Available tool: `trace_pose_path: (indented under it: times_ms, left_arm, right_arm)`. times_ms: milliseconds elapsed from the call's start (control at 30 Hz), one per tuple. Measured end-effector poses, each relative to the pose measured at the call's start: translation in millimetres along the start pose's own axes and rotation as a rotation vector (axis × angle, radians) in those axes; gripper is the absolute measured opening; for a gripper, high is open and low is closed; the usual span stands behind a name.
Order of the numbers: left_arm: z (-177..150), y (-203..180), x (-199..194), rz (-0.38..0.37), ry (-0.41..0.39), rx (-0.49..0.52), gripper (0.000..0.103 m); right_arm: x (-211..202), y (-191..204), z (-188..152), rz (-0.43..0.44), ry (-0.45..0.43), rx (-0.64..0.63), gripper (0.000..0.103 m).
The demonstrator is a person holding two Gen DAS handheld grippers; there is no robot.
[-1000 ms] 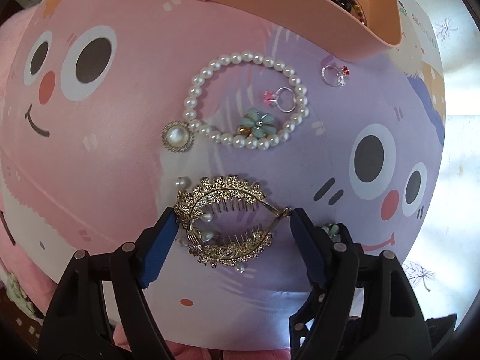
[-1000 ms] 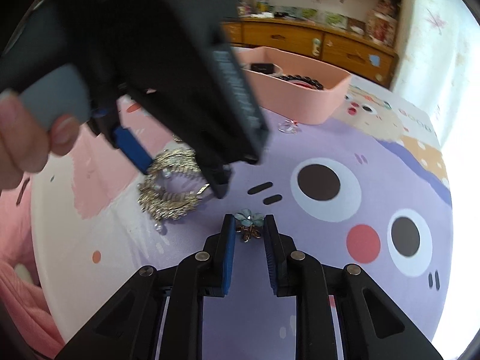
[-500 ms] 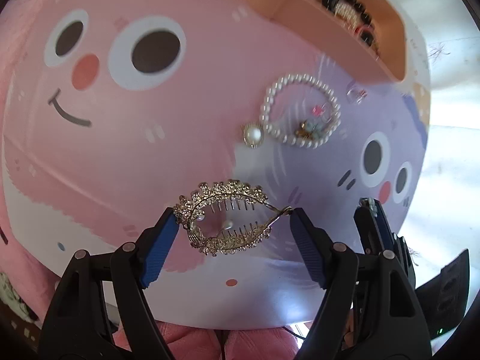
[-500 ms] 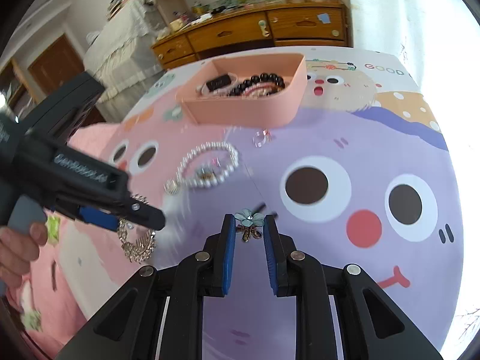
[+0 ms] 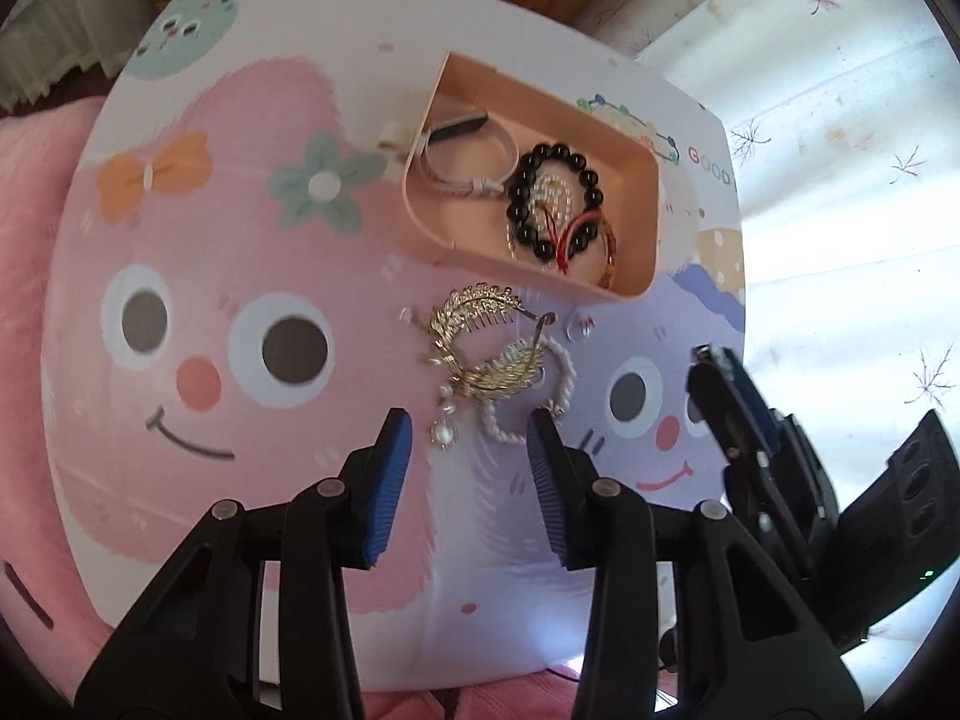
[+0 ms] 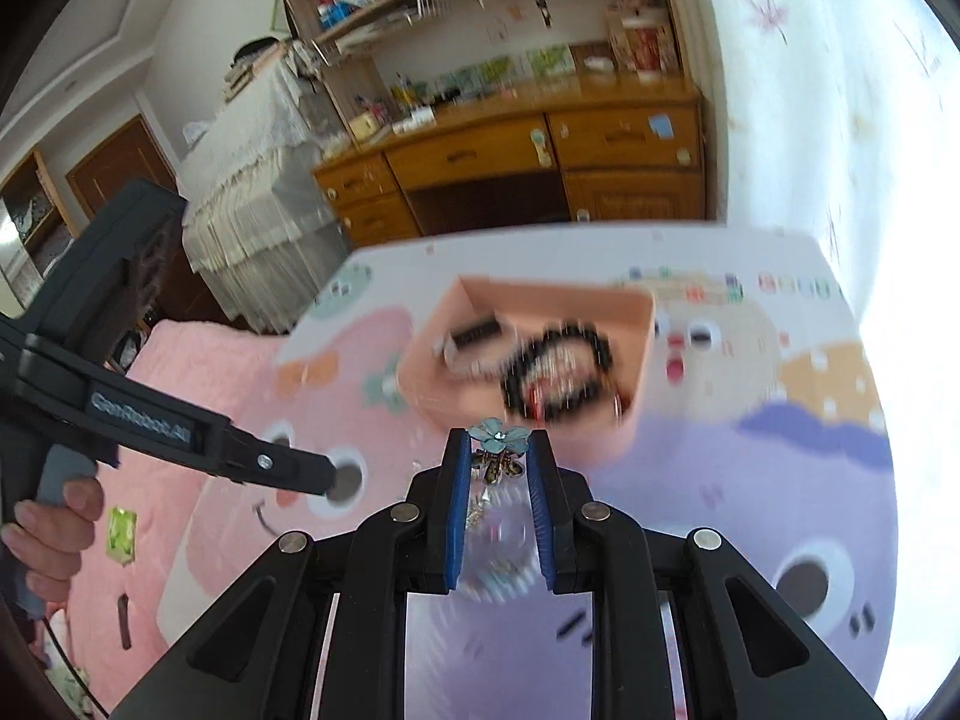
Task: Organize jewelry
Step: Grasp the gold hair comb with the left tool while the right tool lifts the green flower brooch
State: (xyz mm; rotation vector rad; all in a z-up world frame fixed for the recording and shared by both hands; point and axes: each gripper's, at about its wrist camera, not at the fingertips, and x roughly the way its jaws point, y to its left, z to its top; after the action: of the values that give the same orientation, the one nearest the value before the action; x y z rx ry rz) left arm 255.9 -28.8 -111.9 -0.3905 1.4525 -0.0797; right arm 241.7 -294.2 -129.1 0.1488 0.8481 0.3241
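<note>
My left gripper (image 5: 471, 441) is open and empty, high above the mat. Beyond its tips a gold comb hair clip (image 5: 483, 342) is clear of the fingers, over the pearl bracelet (image 5: 555, 384); whether it rests on the mat I cannot tell. A pearl brooch (image 5: 444, 433) and a small ring (image 5: 579, 327) lie nearby. My right gripper (image 6: 497, 450) is shut on a teal flower brooch (image 6: 499, 437), raised in front of the pink tray (image 6: 636, 360). The tray (image 5: 441, 222) holds a black bead bracelet (image 5: 555, 198) and other bracelets.
The cartoon-face mat (image 5: 210, 312) covers the table, with pink bedding (image 5: 30, 180) to the left. My right gripper body (image 5: 774, 468) shows at the right of the left wrist view. A wooden desk (image 6: 510, 162) stands behind.
My left gripper let go of the gold comb clip and rose and pulled back. My right gripper lifted the teal flower brooch and moved toward the pink tray.
</note>
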Motion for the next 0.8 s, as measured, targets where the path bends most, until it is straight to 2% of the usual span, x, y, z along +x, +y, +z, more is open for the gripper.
trace_pose_path:
  times_ms: [133, 267, 367, 400, 433, 467, 567, 667, 733, 800]
  left_arm:
    - [14.0, 0.7, 6.6, -0.005, -0.005, 0.024, 0.027]
    - [21.2, 1.0, 27.2, -0.017, 0.008, 0.013, 0.027]
    - [27.3, 1.4, 35.5, -0.002, -0.013, 0.024, 0.027]
    - [28.5, 1.3, 36.6, 0.006, -0.023, 0.032, 0.027]
    - [29.0, 0.6, 38.7, 0.016, -0.032, 0.043, 0.027]
    - [28.9, 0.3, 38.6, 0.029, -0.034, 0.056, 0.027]
    - [28.9, 2.1, 43.4, 0.052, -0.022, 0.083, 0.028]
    - [28.6, 5.2, 48.4, 0.039, -0.015, 0.101, 0.039]
    - [27.6, 5.6, 51.6, 0.048, -0.025, 0.123, 0.053]
    - [25.1, 4.6, 53.1, 0.057, -0.044, 0.167, 0.054]
  right_arm:
    - [5.8, 0.2, 22.2, -0.024, -0.025, -0.008, 0.019]
    - [23.2, -1.8, 35.7, -0.067, -0.014, -0.003, 0.019]
    - [41.9, -7.5, 39.0, -0.083, -0.013, 0.023, 0.02]
    - [47.5, -10.2, 39.7, -0.084, -0.002, 0.042, 0.023]
    - [52.4, -13.0, 40.2, -0.082, 0.019, 0.068, 0.036]
    - [55.4, -16.7, 39.0, -0.085, 0.025, 0.084, 0.041]
    - [53.9, -22.9, 33.7, -0.09, 0.017, 0.105, 0.041]
    - [49.3, -26.4, 28.0, -0.101, 0.017, 0.108, 0.047]
    - [44.9, -29.9, 18.8, -0.095, 0.013, 0.095, 0.051]
    - [41.2, -27.8, 9.3, -0.095, 0.017, 0.057, 0.051]
